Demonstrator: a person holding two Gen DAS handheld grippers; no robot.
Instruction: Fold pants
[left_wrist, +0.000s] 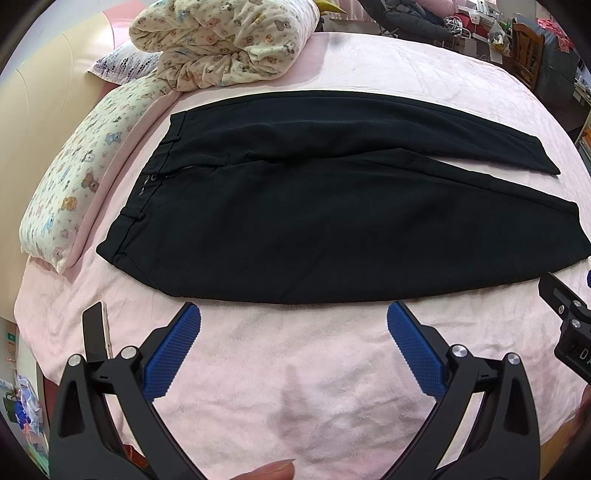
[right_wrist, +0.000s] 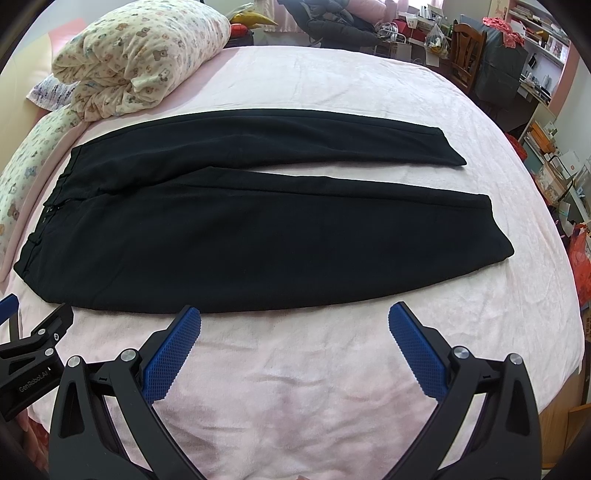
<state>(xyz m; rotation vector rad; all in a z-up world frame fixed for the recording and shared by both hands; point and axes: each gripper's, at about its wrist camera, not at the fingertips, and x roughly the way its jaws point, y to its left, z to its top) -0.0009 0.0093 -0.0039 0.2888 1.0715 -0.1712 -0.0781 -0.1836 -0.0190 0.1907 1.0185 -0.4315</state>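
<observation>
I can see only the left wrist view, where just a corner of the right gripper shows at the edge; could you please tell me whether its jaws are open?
Observer: Yes. In the right wrist view the right gripper has its jaws wide apart, with nothing between them but pink blanket.
Operator: Thank you. My view cuts off the cuff of the near leg at the frame edge; is all of it on the bed?
Observer: It is. The near cuff of the pants lies flat on the bed, and there is more blanket beyond it.
</observation>
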